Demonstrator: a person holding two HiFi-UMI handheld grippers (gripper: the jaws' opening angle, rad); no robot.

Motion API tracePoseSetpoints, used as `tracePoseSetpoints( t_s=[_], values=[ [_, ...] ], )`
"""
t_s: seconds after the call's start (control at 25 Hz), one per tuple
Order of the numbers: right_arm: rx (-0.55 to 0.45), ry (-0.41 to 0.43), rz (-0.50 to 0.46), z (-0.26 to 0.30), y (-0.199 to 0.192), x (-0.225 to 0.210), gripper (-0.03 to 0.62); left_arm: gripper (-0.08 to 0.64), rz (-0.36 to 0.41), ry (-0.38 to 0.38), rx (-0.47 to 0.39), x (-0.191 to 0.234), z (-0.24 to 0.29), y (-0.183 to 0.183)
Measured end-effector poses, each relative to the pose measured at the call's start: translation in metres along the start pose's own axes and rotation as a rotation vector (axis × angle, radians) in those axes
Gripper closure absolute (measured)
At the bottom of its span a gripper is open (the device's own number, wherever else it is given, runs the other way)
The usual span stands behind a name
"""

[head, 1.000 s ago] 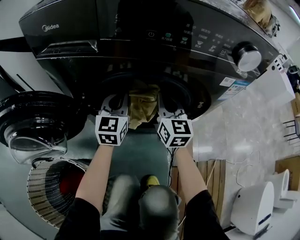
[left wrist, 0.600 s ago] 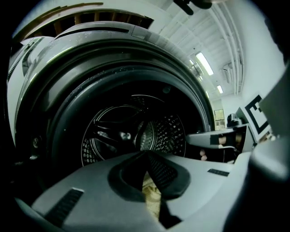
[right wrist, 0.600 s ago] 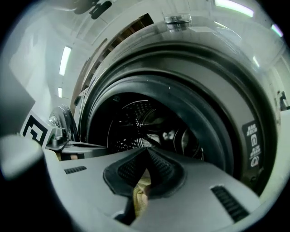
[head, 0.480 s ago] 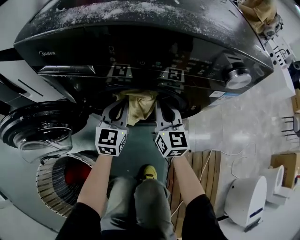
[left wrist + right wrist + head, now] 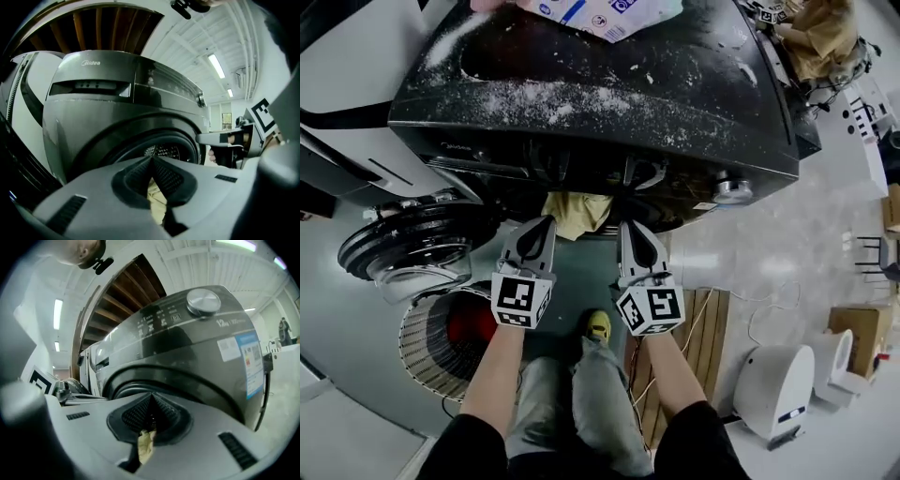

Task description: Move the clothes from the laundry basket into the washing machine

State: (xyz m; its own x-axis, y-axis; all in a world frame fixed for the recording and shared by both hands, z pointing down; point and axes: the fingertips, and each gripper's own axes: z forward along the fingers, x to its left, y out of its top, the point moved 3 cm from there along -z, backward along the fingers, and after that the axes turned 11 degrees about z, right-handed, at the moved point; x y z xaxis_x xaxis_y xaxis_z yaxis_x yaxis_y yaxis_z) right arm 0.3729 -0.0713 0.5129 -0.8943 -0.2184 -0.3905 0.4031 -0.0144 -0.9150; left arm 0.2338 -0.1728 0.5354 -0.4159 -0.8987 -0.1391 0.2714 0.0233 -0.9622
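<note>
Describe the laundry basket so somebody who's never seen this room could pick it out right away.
Find the dark washing machine; its round glass door hangs open on the left of the head view. On the floor below that door sits the laundry basket, round and pale. Unlike the glossy door, its wall is ribbed slats, with something red inside.

There is one washing machine (image 5: 600,103), one laundry basket (image 5: 417,354), one yellow cloth (image 5: 577,214), and two grippers: the left gripper (image 5: 545,223) and the right gripper (image 5: 626,229).
</note>
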Motion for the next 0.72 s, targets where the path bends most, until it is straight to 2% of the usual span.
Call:
tracePoseSetpoints(
  t_s=[0.36, 0.72],
  values=[
    [-0.021, -0.060, 0.053, -0.040, 0.088, 0.052, 0.589, 0.549, -0.021, 0.013, 0.006, 0.022, -0.066, 0.083],
    [-0.028, -0.097, 0.039, -0.076, 0.168, 0.102, 0.589, 0.549, -0.017, -0.023, -0.020, 0.036, -0.116, 0.169]
  ],
)
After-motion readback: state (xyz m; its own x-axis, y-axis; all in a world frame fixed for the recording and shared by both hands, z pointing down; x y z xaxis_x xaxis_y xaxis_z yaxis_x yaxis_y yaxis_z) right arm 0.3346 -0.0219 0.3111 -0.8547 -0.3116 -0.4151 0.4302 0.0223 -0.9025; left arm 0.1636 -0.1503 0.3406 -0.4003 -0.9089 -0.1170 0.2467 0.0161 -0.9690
